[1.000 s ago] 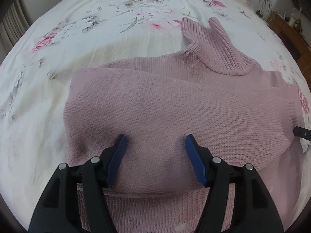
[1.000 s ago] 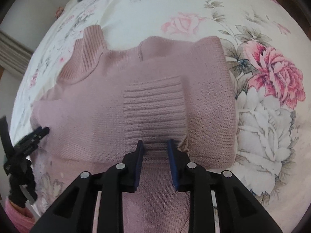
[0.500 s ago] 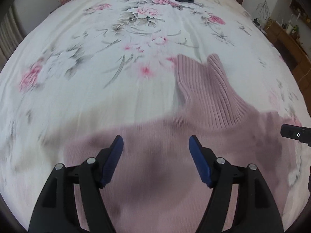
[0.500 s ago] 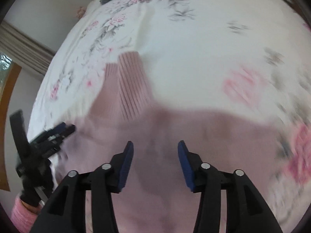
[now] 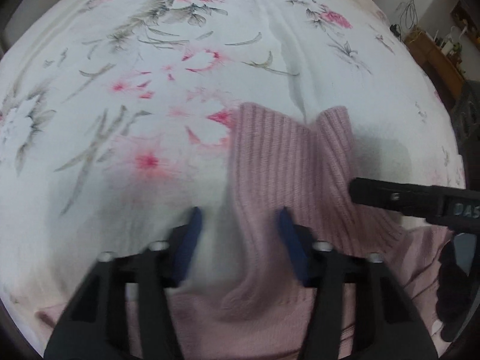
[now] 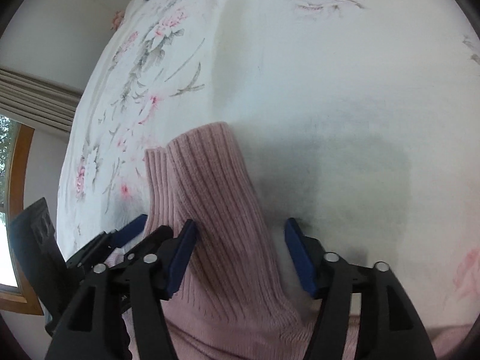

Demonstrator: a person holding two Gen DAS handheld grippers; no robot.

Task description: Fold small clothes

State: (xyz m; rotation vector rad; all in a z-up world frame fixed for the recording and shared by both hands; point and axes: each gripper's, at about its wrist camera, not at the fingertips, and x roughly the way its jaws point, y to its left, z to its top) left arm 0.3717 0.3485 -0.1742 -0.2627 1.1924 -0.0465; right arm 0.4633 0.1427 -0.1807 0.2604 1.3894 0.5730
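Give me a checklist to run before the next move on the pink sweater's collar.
1. Left tool open: ok, its pads stand wide apart.
2. Right tool open: ok, collar lies between its pads.
3. Collar flat on the bed: ok, ribbed neck points away, unfolded.
4. Tools apart from each other: cannot tell, they sit very close beside the collar.
5. Sweater body and sleeves tidy: cannot tell, mostly out of view.
6. Left tool centred on collar: not ok, its left pad is over bare sheet.
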